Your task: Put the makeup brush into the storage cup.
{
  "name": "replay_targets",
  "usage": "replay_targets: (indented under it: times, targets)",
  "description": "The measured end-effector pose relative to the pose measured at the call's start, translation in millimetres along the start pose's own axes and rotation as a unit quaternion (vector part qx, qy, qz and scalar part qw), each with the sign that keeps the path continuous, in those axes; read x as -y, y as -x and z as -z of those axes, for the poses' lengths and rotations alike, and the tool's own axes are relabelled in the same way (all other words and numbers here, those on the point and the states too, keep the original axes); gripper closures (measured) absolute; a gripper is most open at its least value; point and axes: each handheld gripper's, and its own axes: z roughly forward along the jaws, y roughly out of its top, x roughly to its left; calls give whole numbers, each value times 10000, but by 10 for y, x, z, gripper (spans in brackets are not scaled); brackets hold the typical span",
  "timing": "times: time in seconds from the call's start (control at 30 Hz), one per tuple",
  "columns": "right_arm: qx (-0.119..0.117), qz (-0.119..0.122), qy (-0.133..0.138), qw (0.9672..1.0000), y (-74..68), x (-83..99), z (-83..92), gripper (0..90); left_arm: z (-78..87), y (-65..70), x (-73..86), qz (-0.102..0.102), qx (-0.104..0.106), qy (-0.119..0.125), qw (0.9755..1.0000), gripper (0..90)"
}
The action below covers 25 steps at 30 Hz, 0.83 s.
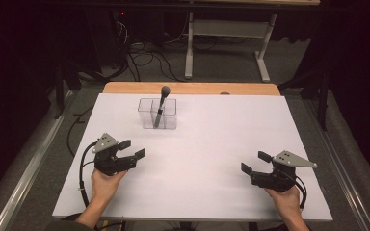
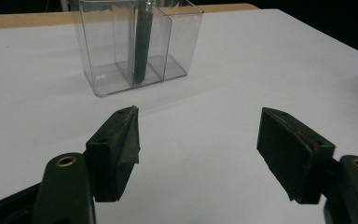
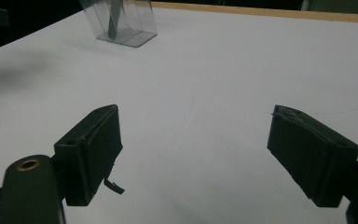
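Observation:
A clear plastic container [image 1: 150,118] with inner dividers stands on the white table [image 1: 197,144] toward the back, left of centre. A dark microphone [image 1: 162,103] leans upright inside it, head up. From the left gripper view the container [image 2: 102,51] with the microphone's handle [image 2: 142,44] stands straight ahead of the jaws. My left gripper [image 1: 132,148] rests near the front left, open, nothing between its jaws [image 2: 198,149]. My right gripper [image 1: 255,162] sits at the front right, open and empty [image 3: 193,154]; the container [image 3: 130,21] appears far off at upper left there.
The table's wooden far edge [image 1: 188,88] borders the white surface. Beyond it stand a desk frame [image 1: 226,43] and cables on the floor [image 1: 144,60]. Broad bare white surface lies between the two grippers and in front of the container.

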Motion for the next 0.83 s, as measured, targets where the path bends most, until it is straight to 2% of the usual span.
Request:
replay_targets:
  times: [0.83]
  targets:
    - [-13, 37, -36, 10000, 4, 7, 5, 188, -62, -52, 0, 129, 26, -143, 9998, 294]
